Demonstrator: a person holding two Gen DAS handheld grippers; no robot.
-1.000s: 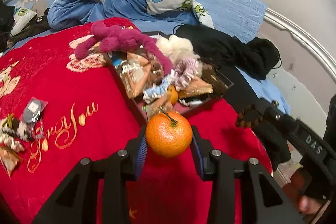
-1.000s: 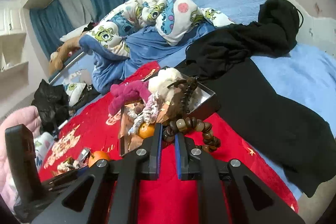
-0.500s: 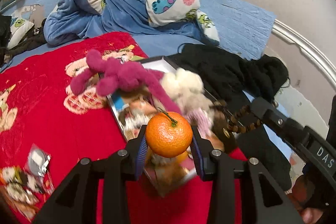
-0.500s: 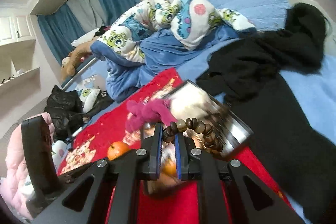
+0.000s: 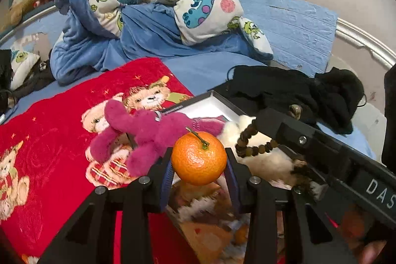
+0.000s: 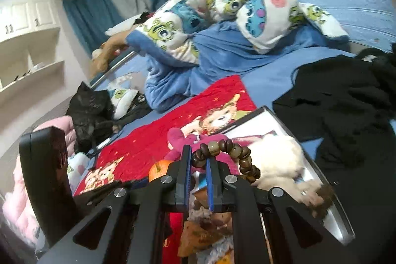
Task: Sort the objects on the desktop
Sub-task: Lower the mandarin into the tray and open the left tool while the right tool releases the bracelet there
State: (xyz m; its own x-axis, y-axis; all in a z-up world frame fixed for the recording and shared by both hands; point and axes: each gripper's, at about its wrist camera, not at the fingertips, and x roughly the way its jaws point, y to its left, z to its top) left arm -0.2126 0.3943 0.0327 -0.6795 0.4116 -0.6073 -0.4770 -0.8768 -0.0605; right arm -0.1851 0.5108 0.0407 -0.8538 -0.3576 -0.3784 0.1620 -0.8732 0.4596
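My left gripper point(image 5: 199, 165) is shut on an orange mandarin point(image 5: 198, 158) with a green stem, held above the near part of a black-rimmed box point(image 5: 217, 97). My right gripper point(image 6: 198, 161) is shut on a brown bead bracelet point(image 6: 232, 152), which hangs over the same box point(image 6: 272, 115). In the left wrist view the bracelet point(image 5: 250, 144) dangles from the right gripper's black body on the right. A magenta plush toy point(image 5: 148, 130) lies across the box's left rim, and a white fluffy toy point(image 6: 279, 157) lies inside. Snack packets fill the box's near end.
The box rests on a red bear-print blanket point(image 5: 49, 140) on a bed. A black garment point(image 5: 297, 90) lies to the right of the box. A blue and white monster-print quilt point(image 5: 148, 11) is heaped behind. Shelves point(image 6: 29, 61) and blue curtains stand at the far left.
Both grippers have travelled forward and up over the red blanket, from short of the box to above it. The mandarin and the bracelet stay gripped. Small items at the blanket's left have dropped out of view.
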